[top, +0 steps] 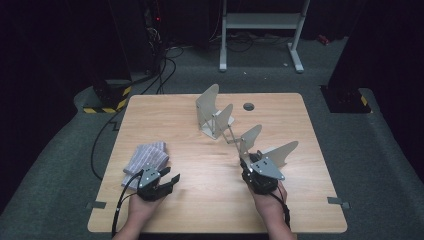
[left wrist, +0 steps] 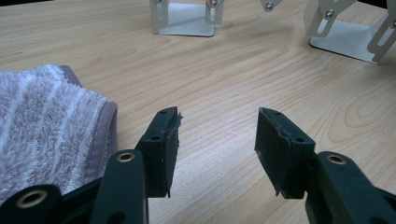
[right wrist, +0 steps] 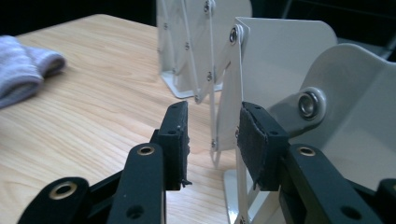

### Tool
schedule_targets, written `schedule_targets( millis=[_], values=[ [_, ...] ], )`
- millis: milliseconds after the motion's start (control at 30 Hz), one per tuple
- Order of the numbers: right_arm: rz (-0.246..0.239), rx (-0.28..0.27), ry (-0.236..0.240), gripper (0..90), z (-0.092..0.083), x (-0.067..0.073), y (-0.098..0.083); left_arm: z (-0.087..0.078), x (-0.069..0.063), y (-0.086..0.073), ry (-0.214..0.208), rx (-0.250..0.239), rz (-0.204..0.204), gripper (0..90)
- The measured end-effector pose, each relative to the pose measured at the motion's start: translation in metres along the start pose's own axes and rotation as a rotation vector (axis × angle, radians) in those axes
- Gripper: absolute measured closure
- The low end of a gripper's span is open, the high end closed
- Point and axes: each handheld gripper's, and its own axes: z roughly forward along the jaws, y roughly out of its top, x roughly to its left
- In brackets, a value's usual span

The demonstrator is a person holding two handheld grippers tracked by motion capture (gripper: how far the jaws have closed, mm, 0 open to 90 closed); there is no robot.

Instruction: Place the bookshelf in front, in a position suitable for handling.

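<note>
The table (top: 215,170) is evenly lit from above, while the room around it falls into near black. The high view is soft and perhaps slightly grainy; in the gripper views the near jaws blur.

On the table (top: 210,210), the towel (top: 146,158) lies at eight o'clock from centre. The rack (top: 235,132) runs from twelve o'clock toward four o'clock. The left gripper (top: 170,181) sits just at the towel's five o'clock; the right gripper (top: 250,161) is at the rack's near end.

Pale grey metal rack (top: 235,125), lilac-and-white striped towel (top: 146,157), light woodgrain table (top: 200,200)
</note>
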Motion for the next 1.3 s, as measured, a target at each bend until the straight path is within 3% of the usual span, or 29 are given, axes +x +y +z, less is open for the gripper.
schedule_targets(
  millis=[200,567,833,1100,1300],
  values=[
    [0.031,0.0,-0.039,64.3,0.0,-0.016,-0.003,0.0,0.0,0.0,-0.001,0.001,-0.001,49.1],
    [0.148,0.046,-0.181,61.8,0.008,-0.08,-0.005,0.0,0.0,0.0,0.001,0.002,-0.001,49.0],
    [0.15,0.018,-0.186,59.6,0.003,-0.071,0.001,0.0,-0.001,0.0,0.0,0.003,-0.004,48.9],
    [0.158,0.03,-0.189,58.4,0.005,-0.073,0.002,0.0,0.0,0.0,-0.003,0.002,-0.003,48.8],
    [0.156,0.003,-0.148,57.8,-0.004,-0.058,0.0,0.001,-0.001,0.0,-0.004,0.003,-0.003,48.8]
  ],
)
